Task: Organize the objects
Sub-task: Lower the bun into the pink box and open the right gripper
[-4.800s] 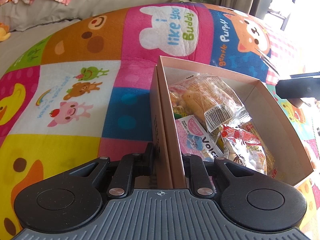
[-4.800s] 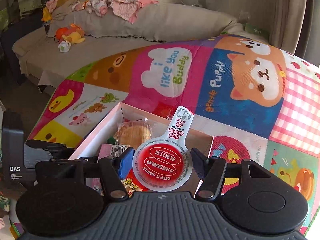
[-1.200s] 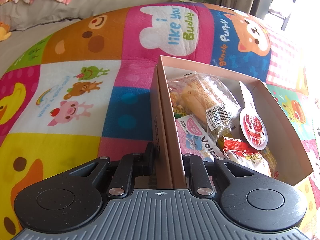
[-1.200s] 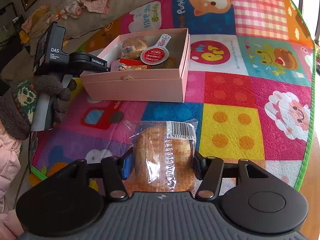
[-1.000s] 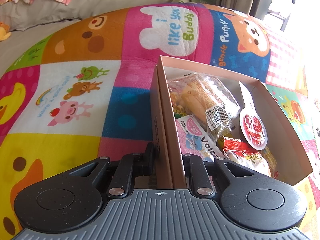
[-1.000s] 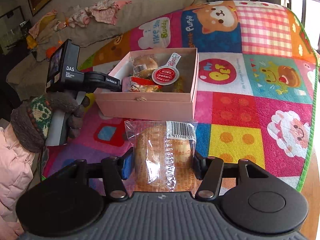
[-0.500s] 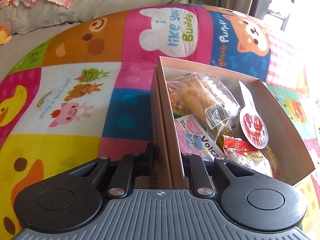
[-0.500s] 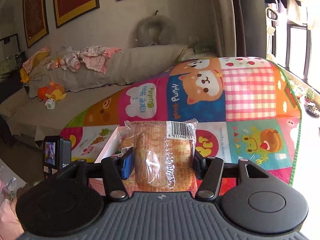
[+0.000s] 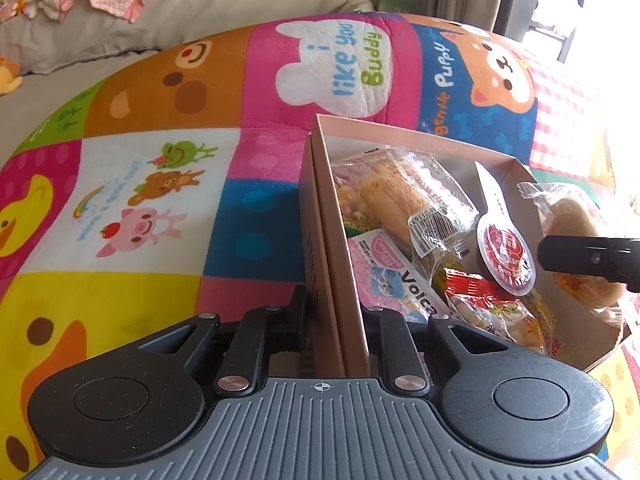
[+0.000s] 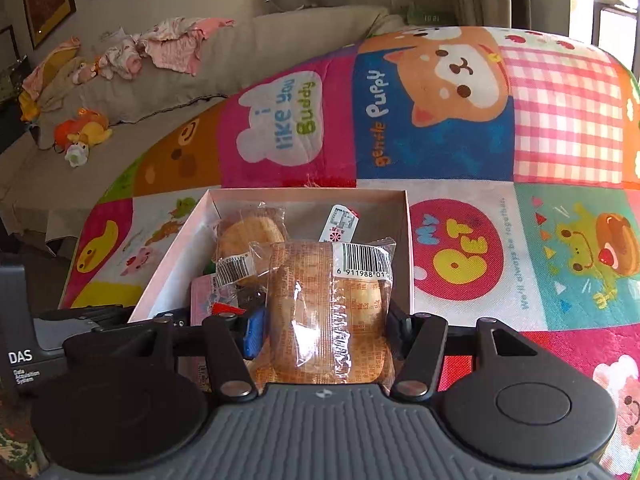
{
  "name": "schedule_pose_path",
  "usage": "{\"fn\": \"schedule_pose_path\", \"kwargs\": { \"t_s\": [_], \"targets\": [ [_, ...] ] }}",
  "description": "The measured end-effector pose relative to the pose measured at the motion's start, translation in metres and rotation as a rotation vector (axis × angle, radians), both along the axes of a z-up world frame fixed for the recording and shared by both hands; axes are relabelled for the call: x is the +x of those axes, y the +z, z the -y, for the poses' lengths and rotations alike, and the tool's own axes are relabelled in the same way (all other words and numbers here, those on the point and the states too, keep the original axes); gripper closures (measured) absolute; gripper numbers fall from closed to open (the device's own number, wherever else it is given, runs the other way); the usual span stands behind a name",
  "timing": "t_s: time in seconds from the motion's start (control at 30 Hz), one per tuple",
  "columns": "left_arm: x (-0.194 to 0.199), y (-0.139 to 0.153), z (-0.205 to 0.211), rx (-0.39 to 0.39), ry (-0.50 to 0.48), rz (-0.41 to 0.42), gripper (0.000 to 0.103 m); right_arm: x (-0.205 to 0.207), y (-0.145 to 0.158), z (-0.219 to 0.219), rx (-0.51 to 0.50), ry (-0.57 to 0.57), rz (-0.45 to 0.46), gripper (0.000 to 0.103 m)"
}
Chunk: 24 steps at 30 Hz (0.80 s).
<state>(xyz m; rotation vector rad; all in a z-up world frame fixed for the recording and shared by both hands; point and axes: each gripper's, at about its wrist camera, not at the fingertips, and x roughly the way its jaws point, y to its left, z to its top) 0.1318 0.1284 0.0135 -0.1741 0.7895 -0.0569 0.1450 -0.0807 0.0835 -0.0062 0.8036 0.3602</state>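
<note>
Right wrist: 1 wrapped cake (image 10: 328, 312) gripped, 1 more (image 10: 250, 240) in box (image 10: 408, 248).

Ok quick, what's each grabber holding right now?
Left gripper: closed on the pink box wall.
Right gripper: closed on a wrapped cake.

right gripper (image 10: 326, 320) clamping wrapped pastry (image 10: 328, 312), above box (image 10: 408, 248)

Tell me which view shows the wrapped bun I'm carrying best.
The right wrist view: the wrapped bun fills its centre, barcode legible, clamped in the right hand-held gripper. The left wrist view catches it only at the edge, partly hidden.
</note>
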Motion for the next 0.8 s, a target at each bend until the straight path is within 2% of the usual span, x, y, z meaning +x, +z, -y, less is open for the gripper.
{"fn": "schedule_pose_path", "kwargs": {
  "t_s": [0.23,0.33,0.5,0.63,0.8],
  "targets": [
    [-0.001,-0.001,-0.001,-0.012,0.002,0.008,0.084,0.012,-0.010,-0.007,-0.015,0.016,-0.008,0.047],
    [-0.002,-0.001,0.000,-0.012,0.001,0.013,0.084,0.015,-0.021,-0.008,-0.038,0.029,-0.070,0.047],
    [-0.002,-0.002,0.000,-0.012,0.001,0.021,0.084,0.005,-0.028,-0.017,-0.102,0.067,-0.013,0.047],
    [-0.003,-0.002,0.000,-0.012,0.002,0.020,0.084,0.013,-0.028,-0.025,-0.156,0.063,0.036,0.047],
    [-0.002,-0.003,0.000,-0.012,0.001,0.020,0.084,0.026,-0.027,-0.022,-0.107,0.105,-0.018,0.044]
  ]
}}
